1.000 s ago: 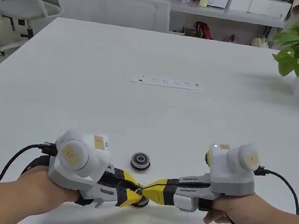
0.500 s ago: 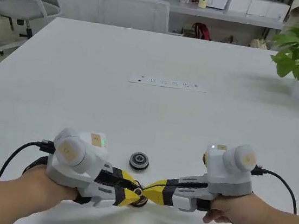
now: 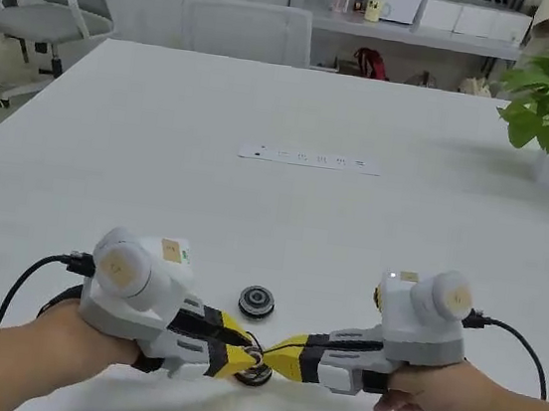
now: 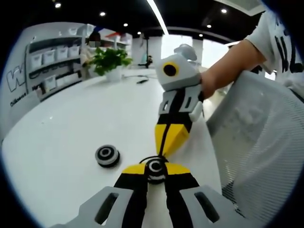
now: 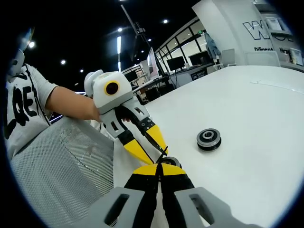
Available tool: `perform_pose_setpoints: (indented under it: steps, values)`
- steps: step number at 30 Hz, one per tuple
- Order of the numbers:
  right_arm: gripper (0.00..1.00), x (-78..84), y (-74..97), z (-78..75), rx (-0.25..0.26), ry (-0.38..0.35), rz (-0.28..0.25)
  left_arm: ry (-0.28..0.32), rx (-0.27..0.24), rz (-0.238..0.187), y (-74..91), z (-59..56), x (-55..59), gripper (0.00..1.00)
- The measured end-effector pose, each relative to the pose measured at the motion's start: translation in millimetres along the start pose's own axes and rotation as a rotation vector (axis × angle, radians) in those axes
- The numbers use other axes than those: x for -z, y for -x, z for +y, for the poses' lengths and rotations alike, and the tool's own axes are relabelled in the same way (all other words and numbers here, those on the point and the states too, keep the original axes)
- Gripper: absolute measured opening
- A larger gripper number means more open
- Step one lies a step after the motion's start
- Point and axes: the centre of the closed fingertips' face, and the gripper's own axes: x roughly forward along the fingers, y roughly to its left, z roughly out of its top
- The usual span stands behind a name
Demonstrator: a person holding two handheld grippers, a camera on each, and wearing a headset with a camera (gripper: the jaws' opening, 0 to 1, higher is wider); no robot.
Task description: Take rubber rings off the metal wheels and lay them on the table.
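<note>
hand-held grippers, left (image 4: pixel 156 166) clamps wheel (image 4: pixel 155 170), right (image 5: pixel 160 166) ring (image 5: pixel 164 152)

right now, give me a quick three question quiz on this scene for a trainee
1. Multiple choice: counting the held wheel, how many metal wheels show in the left gripper view? A one, B two, C four.
2. True or false: the loose wheel touches the power strip.
3. Fill in: the left gripper clamps the held wheel while the right gripper appears to pinch its thin black ____.
Key: 1 B; 2 false, they lie well apart; 3 rubber ring.
</note>
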Motion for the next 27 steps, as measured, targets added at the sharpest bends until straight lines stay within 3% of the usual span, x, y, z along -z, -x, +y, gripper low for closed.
perform_pose_setpoints:
  steps: [5, 9, 18, 27]
  values:
    - [0.00, 0.8, 0.1, -0.1, 0.000, -0.001, 0.002, -0.004, 0.001, -0.012, 8.5, -0.6, -4.3, 0.19]
    - [0.00, 0.7, 0.1, 0.0, -0.001, -0.003, 0.002, -0.015, -0.004, -0.019, 14.6, 0.7, -7.8, 0.28]
    - [0.00, 0.5, 0.2, -0.4, -0.002, -0.004, 0.000, -0.008, -0.009, -0.044, 27.3, 1.0, -12.5, 0.35]
    - [0.00, -0.4, -0.1, 0.1, -0.007, -0.004, -0.002, -0.013, 0.003, -0.038, 31.0, -2.3, -9.4, 0.43]
